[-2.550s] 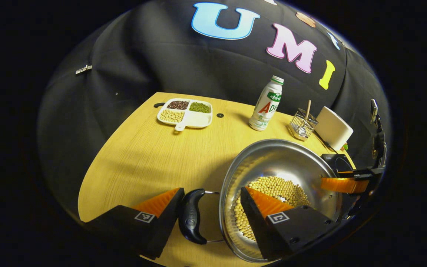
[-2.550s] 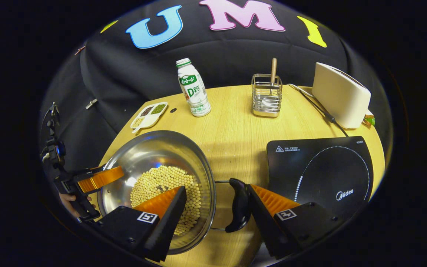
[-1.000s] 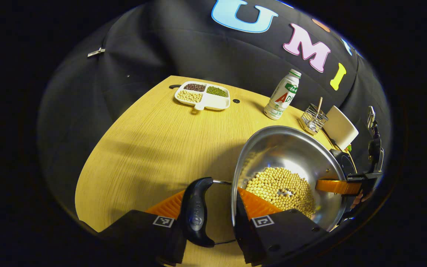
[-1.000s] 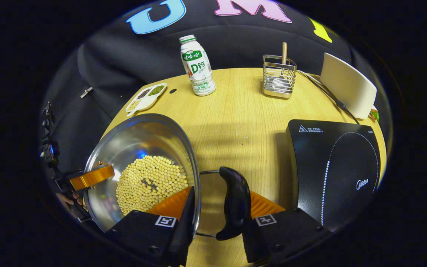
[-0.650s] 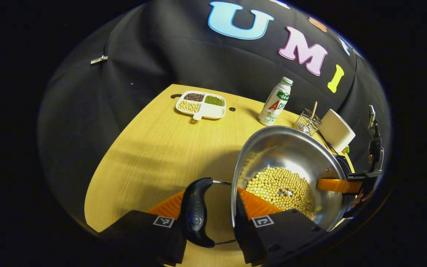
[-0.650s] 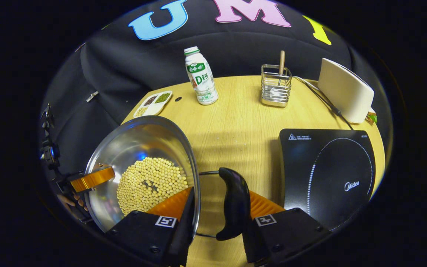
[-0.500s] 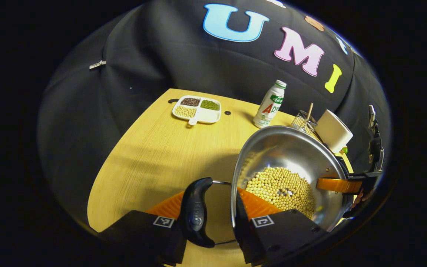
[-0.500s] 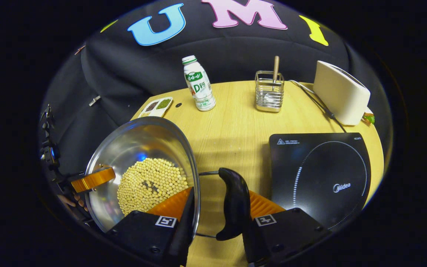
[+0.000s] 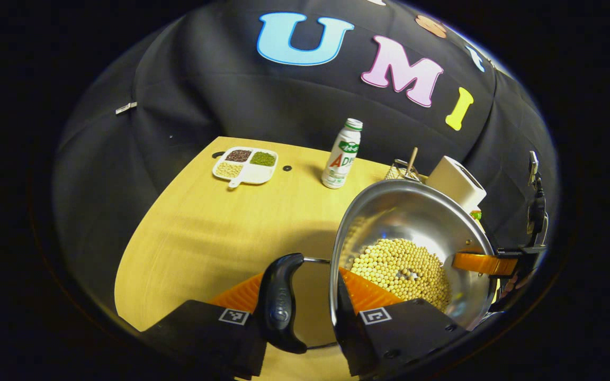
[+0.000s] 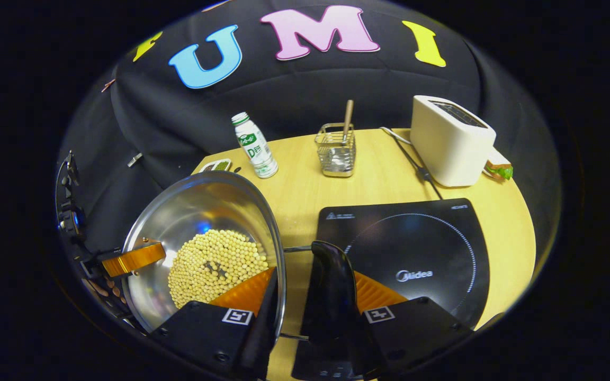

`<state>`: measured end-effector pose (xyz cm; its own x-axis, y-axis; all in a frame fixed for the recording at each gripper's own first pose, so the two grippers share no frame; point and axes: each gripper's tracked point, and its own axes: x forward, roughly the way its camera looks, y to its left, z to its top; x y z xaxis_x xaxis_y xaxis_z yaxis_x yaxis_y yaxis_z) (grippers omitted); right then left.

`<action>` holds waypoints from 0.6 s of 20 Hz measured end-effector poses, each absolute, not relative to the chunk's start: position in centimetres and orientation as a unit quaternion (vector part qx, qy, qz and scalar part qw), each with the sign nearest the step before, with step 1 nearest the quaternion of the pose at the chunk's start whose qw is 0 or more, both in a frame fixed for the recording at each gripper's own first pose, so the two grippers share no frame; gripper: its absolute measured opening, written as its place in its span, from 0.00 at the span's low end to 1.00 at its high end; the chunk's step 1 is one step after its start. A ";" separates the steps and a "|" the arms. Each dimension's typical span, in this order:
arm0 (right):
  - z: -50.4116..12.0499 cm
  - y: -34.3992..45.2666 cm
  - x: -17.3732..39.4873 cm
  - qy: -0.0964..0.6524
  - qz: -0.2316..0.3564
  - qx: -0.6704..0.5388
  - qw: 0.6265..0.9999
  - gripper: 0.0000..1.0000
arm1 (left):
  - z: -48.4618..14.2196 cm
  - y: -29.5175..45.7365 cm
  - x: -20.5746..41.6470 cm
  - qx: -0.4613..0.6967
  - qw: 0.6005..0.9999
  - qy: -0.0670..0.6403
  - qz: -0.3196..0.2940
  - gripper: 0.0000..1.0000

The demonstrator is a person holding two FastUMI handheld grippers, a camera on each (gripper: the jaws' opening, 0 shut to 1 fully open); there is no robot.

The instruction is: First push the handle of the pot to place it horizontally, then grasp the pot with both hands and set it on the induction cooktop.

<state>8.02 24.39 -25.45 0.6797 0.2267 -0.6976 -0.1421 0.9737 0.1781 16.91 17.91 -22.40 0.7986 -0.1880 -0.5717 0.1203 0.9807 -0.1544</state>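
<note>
Table (image 10: 389,180): yellow wood, carrying everything here.
Induction cooktop (image 10: 411,248): black, flat, at the table's near edge.
Pot (image 10: 199,222): steel, holding beans, lifted just left of the cooktop.
Right gripper (image 10: 313,307): clamped on the pot's rim and black handle.
Left gripper (image 9: 297,301): clamped likewise on the opposite handle.

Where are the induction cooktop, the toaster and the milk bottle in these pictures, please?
induction cooktop (image 10: 416,248): right gripper view, on its dark glass top inside the ring.
toaster (image 10: 450,145): right gripper view, on its cream side wall.
milk bottle (image 9: 341,159): left gripper view, on its labelled body.
</note>
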 end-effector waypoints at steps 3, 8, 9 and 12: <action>-24.4 21.3 8.4 0.383 0.097 0.054 0.917 0.61 | -21.9 14.7 17.0 -0.055 0.947 0.305 -0.086 0.61; -23.0 16.3 9.3 0.374 0.083 0.057 0.922 0.61 | -21.1 9.6 17.7 -0.052 0.947 0.303 -0.098 0.61; -22.9 15.4 9.5 0.373 0.079 0.058 0.923 0.61 | -21.2 8.7 17.8 -0.051 0.946 0.303 -0.100 0.61; -22.6 12.7 9.9 0.371 0.070 0.061 0.924 0.61 | -21.2 5.9 18.3 -0.047 0.945 0.304 -0.108 0.61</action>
